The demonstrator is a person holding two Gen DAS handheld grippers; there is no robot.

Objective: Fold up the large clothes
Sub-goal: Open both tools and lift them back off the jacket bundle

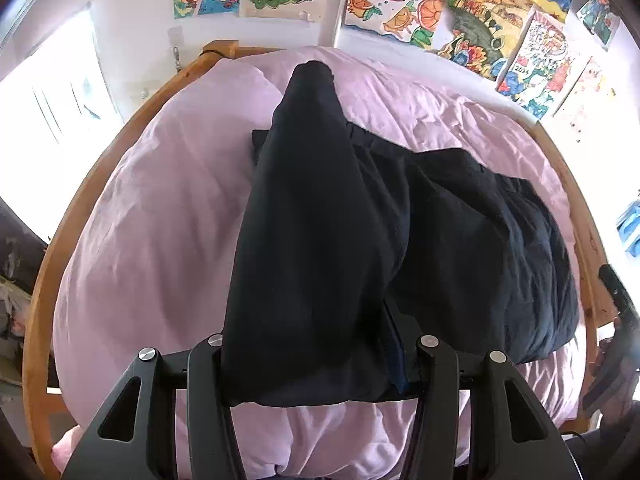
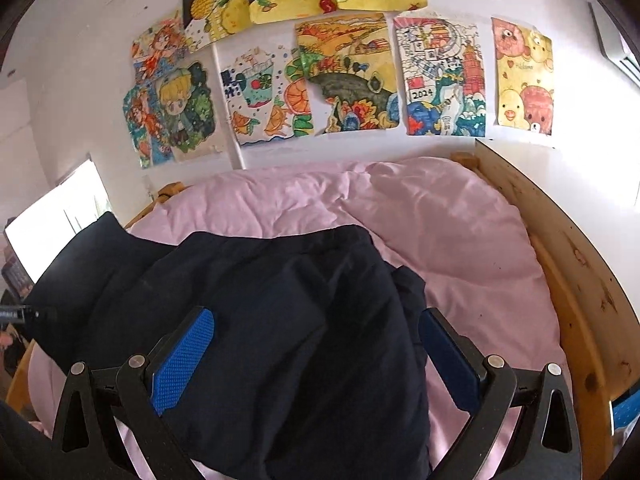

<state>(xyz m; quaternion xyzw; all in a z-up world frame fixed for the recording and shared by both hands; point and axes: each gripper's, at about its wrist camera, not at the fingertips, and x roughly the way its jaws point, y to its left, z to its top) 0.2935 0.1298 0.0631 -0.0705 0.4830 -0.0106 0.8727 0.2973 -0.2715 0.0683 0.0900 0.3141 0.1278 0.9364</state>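
A pink duvet (image 2: 440,232) covered the whole bed, pretty rumpled, bunched up along the near edge. The bed frame (image 2: 576,264) was light wood with dark knots, one plank side rail standing up above the duvet's edge. The white wall (image 2: 80,60) behind was plastered with colourful kid-style drawings (image 2: 352,76), one with 2024 written on it. A bright window (image 1: 52,92) sat off to the left.
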